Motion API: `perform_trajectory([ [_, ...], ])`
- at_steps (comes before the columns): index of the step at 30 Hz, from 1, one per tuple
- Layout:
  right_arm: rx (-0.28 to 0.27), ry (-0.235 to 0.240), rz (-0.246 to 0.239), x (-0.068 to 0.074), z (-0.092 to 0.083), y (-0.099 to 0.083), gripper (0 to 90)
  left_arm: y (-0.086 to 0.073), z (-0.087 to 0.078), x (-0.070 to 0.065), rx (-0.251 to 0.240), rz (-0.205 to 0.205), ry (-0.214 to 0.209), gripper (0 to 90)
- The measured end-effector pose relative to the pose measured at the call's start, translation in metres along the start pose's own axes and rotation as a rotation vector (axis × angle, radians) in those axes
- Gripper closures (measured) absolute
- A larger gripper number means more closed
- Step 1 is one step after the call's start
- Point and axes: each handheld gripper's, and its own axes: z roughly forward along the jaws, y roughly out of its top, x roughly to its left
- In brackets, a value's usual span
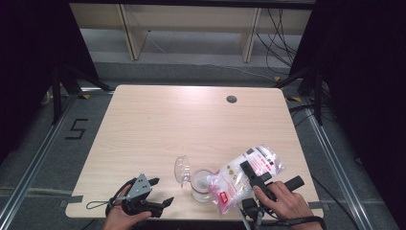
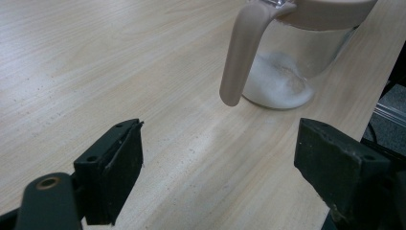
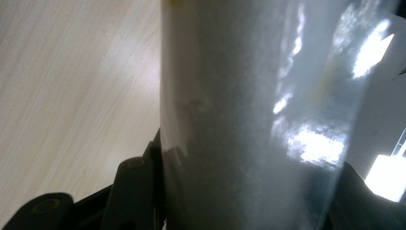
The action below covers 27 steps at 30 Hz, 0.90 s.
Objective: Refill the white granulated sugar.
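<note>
Now the right gripper (image 1: 245, 167) jaws pinch the bag (image 1: 246, 175) near the desk's front edge, tipped w/ its low end over the jar (image 1: 202, 185). Left gripper (image 1: 160, 190) jaws are spread wide, empty, jar just beside them.

In the high view the person's forearms are cut off by the bottom edge, and the right hand (image 1: 282, 201) covers most of the right gripper (image 1: 250, 173) body. The print on the bag (image 1: 244, 177) is too small to read. The bag's lower corner overlaps the jar (image 1: 201, 186) near the tabletop's front edge, hiding the jar's right wall.

In the left gripper view the jar's (image 2: 297, 62) lid and upper part run off the top edge, and the left gripper (image 2: 218, 167) body lies below the bottom edge.

In the right gripper view the bag (image 3: 258, 115) sits so close that it blurs to grey, hiding the inner faces of both jaws and the tabletop (image 3: 72, 91) behind it.
</note>
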Motion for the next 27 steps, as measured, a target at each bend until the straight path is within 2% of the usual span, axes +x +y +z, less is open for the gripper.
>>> perform_trajectory([
  [1,0.004,0.001,0.010,0.0006,-0.0003,0.0001,54.3,0.0002,-0.0007,0.0008,0.008,0.008,0.001,16.8],
  [2,0.001,0.000,0.009,0.0003,-0.0002,0.0000,54.4,0.0007,-0.0019,0.0030,0.026,0.034,0.009,16.8],
  [5,-0.003,0.000,0.006,-0.0008,0.0002,-0.0009,54.4,0.0001,-0.0007,0.0009,0.009,0.010,0.005,16.8],
  [8,-0.008,-0.006,0.020,0.0004,0.0001,-0.0015,54.5,0.0003,-0.0012,0.0025,0.026,0.032,0.009,16.8],
  [9,-0.019,-0.012,0.001,-0.0011,0.0011,-0.0017,54.5,0.0001,-0.0007,0.0019,0.019,0.021,0.005,16.8],
  [11,-0.003,-0.004,0.034,0.0013,0.0001,-0.0023,54.5,0.0000,-0.0007,0.0015,0.014,0.016,0.001,16.8],
  [16,-0.005,-0.004,0.014,-0.0006,-0.0006,-0.0030,54.5,0.0002,-0.0008,0.0018,0.016,0.016,0.001,16.8],
  [27,0.001,-0.005,0.021,-0.0022,-0.0027,-0.0026,54.7,0.0001,-0.0010,0.0023,0.019,0.014,0.001,16.8],
])
